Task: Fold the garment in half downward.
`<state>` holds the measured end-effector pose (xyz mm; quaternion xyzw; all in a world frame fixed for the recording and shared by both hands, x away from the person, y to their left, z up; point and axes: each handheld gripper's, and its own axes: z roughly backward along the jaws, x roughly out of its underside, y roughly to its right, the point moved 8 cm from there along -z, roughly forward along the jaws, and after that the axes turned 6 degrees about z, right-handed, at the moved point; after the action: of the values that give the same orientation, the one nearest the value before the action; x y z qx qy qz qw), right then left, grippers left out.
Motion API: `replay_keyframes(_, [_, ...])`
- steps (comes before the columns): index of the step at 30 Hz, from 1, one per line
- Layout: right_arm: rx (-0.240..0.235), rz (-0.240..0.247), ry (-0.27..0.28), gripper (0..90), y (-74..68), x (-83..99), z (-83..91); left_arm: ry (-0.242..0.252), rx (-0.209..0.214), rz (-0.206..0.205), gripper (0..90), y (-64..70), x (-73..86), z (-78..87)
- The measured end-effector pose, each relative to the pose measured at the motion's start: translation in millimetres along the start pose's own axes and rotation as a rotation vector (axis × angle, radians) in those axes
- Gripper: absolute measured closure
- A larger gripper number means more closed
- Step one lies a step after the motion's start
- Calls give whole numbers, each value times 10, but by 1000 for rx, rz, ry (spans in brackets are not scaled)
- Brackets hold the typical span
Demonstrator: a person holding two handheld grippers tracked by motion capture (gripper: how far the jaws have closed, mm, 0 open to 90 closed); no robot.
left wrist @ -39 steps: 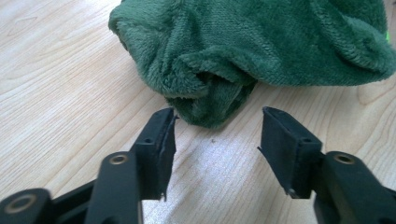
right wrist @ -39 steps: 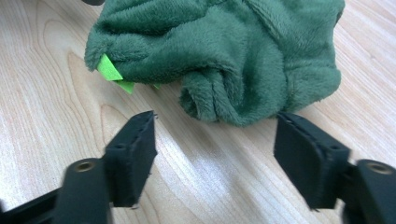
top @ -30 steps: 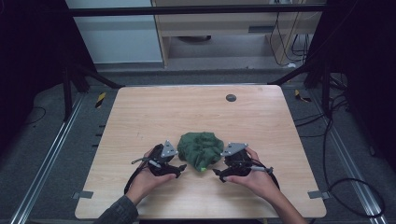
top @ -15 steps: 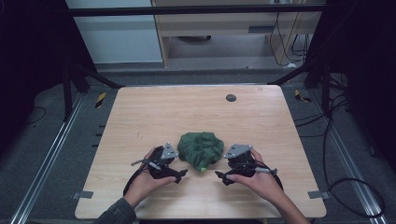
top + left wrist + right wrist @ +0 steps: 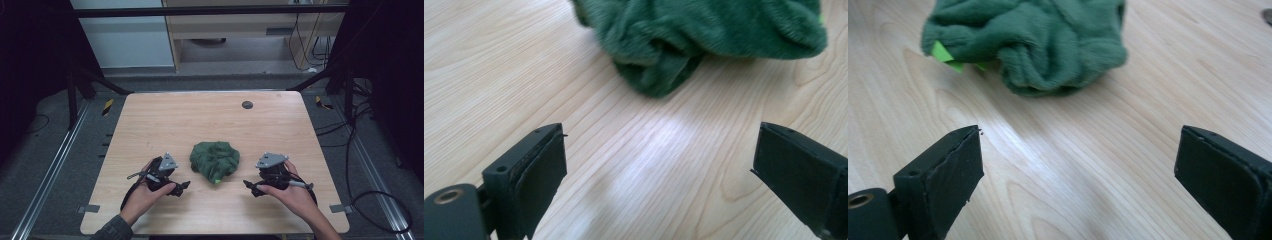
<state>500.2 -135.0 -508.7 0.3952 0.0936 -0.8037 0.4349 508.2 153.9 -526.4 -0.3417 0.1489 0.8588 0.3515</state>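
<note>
A crumpled dark green towel (image 5: 215, 161) lies bunched in a heap on the near half of the light wooden table (image 5: 200, 120), roughly midway between its left and right edges. A small bright green tag (image 5: 218, 180) sticks out at the heap's near edge; in the right gripper view the tag (image 5: 943, 54) shows at the cloth's lower left. Bare wood surrounds the towel on every side, and nothing lies between it and either pair of tongs. A small dark round disc (image 5: 247, 104) sits far off near the table's back edge. The left tongs (image 5: 182, 186) rest just to the towel's left, held in the person's left hand (image 5: 145, 192), jaws spread wide and empty over bare wood, apart from the cloth. The right tongs (image 5: 248, 186) sit just to the towel's right in the right hand (image 5: 295, 192), likewise spread wide, gripping nothing, clear of the towel
</note>
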Motion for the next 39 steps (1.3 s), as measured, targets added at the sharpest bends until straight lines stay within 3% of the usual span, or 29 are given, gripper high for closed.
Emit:
replay_keyframes(10, [24,-35,-47,70,177,201,59,13,-33,28,69,-220,69,141])
replay_keyframes(14, [44,-41,-86,85,301,282,43,1,-50,35,69,-406,82,169])
replay_keyframes(18, [62,-50,-119,119,484,323,18,-19,-61,58,75,-565,101,156])
replay_keyframes(28, [99,-65,-182,228,991,260,-91,-104,-105,45,86,-858,107,38])
replay_keyframes(32, [91,-119,-183,244,1169,226,-187,-100,-107,92,86,-976,97,-17])
replay_keyframes(34, [83,-152,-182,214,1243,218,-262,-91,-151,133,87,-1148,72,-88])
replay_keyframes(36, [88,-203,-173,171,1317,198,-346,-63,-152,192,89,-1238,25,-136])
replay_keyframes(39, [111,-250,-174,128,1388,176,-428,-53,-176,201,89,-1333,-26,-181])
